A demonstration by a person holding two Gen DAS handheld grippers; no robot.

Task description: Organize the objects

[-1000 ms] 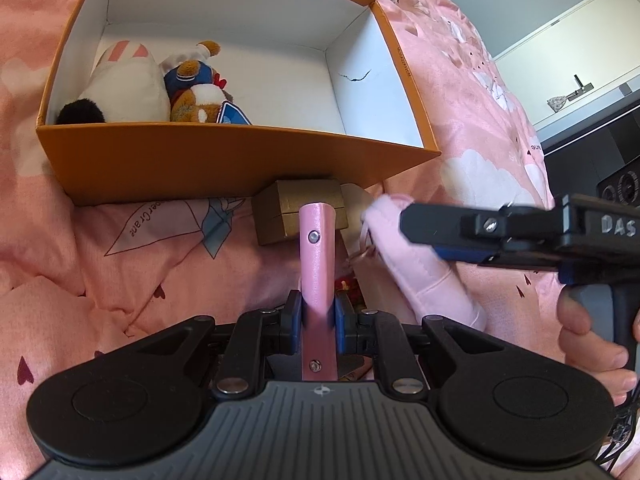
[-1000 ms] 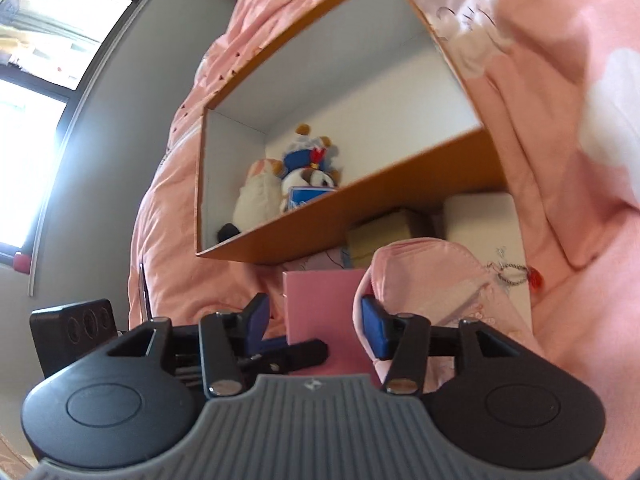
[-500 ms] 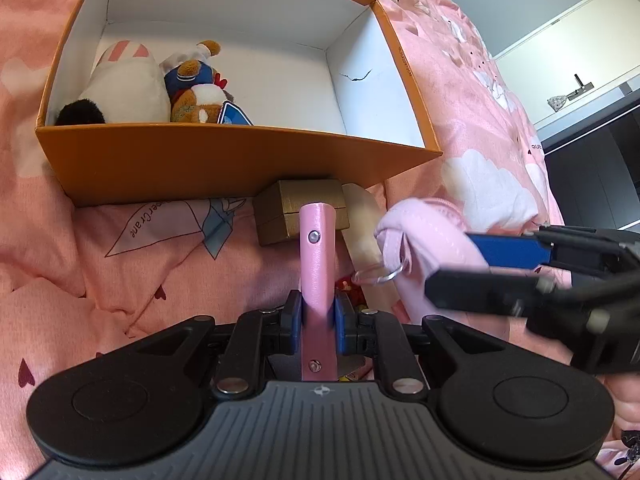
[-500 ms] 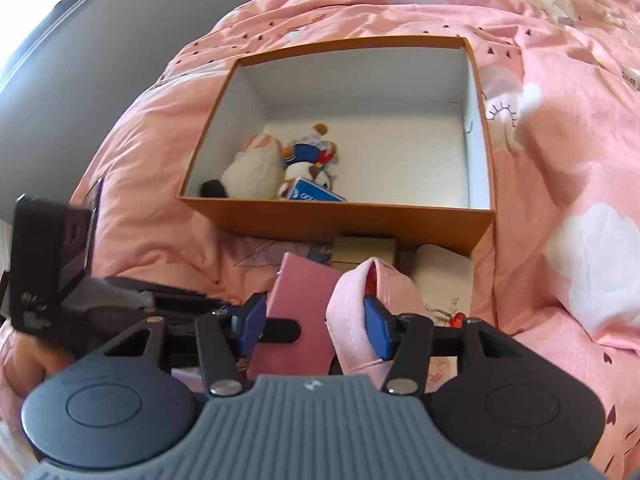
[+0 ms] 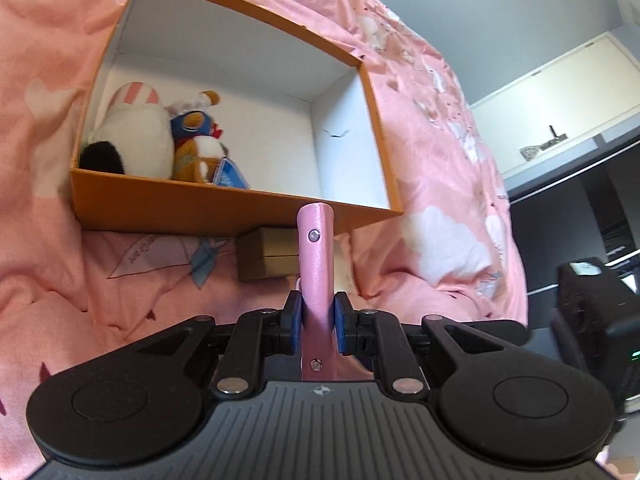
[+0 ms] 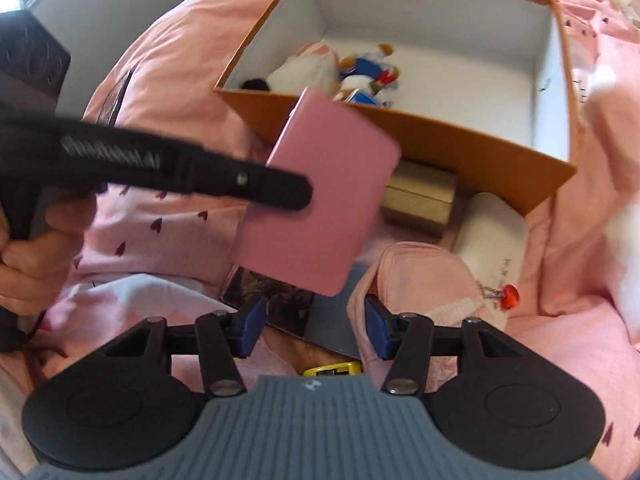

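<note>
The left gripper (image 5: 316, 326) clamps a pink case (image 6: 318, 196) edge-on; ahead sits the orange box (image 5: 224, 210). The right gripper (image 6: 314, 330) stands half-open, empty. No lettering is legible.

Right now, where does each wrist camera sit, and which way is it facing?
Left wrist: behind the left gripper, shut on the pink notebook edge-on, facing the orange box.
Right wrist: behind the right gripper, tilted down at the pink pouch; its fingers show, plus the person's left hand.
Shared: box, notebook, plush toys, gold box.
</note>
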